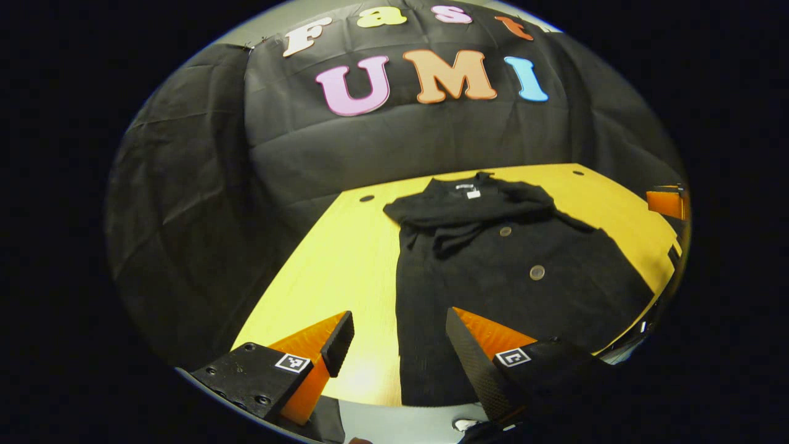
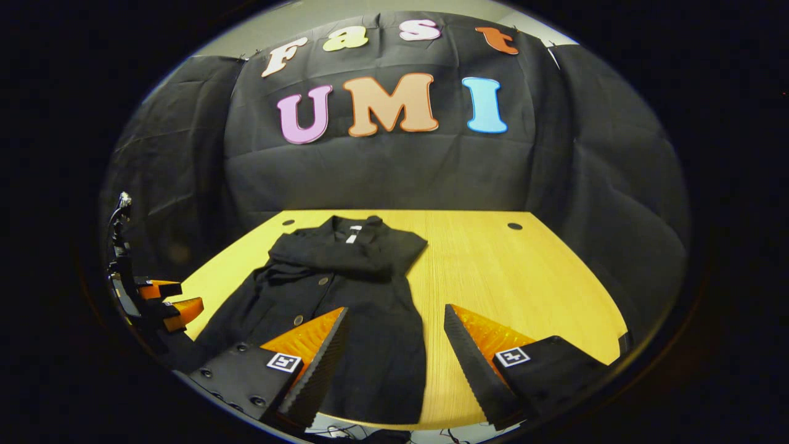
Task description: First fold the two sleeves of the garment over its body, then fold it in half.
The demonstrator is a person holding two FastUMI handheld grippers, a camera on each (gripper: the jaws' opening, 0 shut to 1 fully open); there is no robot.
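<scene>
Now both grippers, left (image 1: 399,345) and right (image 2: 394,339), gape wide, holding nothing above one black coat (image 1: 493,271). Left gripper view catches its lower hem at the table (image 1: 345,265) edge; right gripper view counts two table holes.

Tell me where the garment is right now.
The garment lies flat on the table, collar toward the far wall; in the right gripper view it sits left of centre, ahead of both open grippers.

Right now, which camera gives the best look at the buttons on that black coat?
The left gripper view: two round buttons show large and clear on the coat. The right gripper view shows them smaller, partly behind a finger.
</scene>
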